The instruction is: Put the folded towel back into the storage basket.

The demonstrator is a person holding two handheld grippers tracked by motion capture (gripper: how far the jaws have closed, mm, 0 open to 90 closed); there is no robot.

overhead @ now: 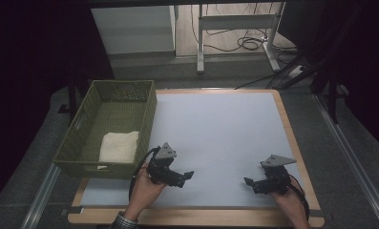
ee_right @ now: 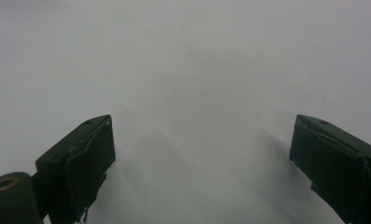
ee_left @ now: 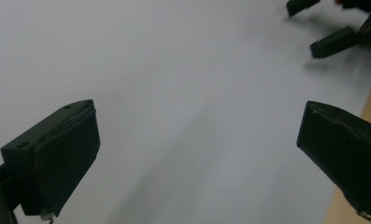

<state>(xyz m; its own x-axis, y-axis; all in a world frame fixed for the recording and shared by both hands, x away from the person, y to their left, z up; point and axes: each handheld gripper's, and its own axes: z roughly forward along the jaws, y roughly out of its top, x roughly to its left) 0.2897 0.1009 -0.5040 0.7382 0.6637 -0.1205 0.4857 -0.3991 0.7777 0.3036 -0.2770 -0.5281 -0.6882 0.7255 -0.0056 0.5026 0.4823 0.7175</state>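
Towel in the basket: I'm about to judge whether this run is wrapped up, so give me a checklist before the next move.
1. White towel lies inside the green basket: ok.
2. Left gripper open, nothing between its jaws: ok.
3. Right gripper open, nothing held: ok.
4. Both grippers apart over the grey mat: ok.
5. Towel neatly folded: cannot tell.

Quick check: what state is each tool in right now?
Left tool: open, nothing between its jaws.
Right tool: open, nothing between its jaws.
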